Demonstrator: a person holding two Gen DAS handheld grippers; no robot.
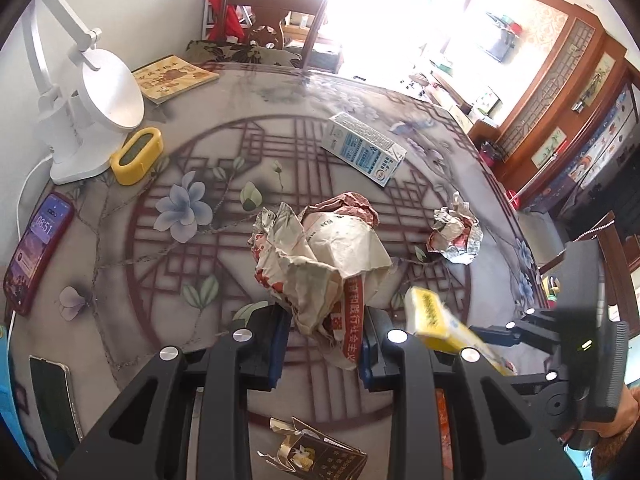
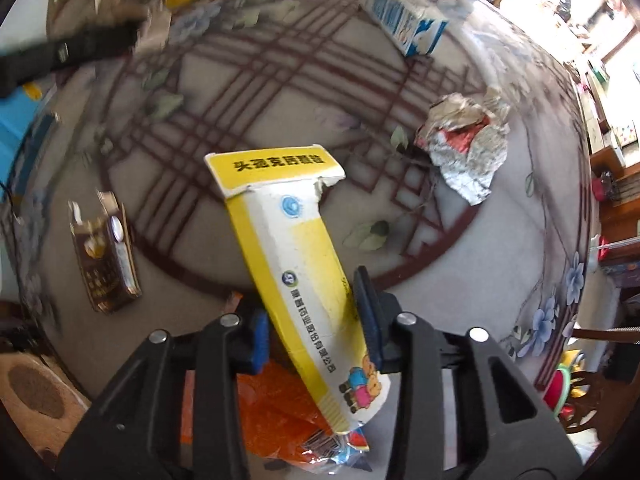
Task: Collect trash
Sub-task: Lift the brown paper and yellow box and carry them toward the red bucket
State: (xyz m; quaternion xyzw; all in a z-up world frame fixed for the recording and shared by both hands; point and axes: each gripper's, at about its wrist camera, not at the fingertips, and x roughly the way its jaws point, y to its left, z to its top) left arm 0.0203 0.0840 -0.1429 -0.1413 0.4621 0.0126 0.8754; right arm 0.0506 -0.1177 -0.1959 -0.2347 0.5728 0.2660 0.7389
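My left claw (image 1: 326, 340) grips a crumpled ball of printed paper (image 1: 320, 256) above the patterned worktop (image 1: 120, 248). My right claw (image 2: 316, 328) is clamped on a flattened yellow-and-white cardboard carton (image 2: 296, 256); crumpled foil wrapper (image 2: 464, 144) lies ahead, right.

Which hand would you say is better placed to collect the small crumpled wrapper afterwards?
Right, probably: the small crumpled wrapper lies nearer the right tool, though both tools hold trash: yellow box and paper wad.

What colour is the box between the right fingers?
Yellow and white box, clearest in the right wrist view.
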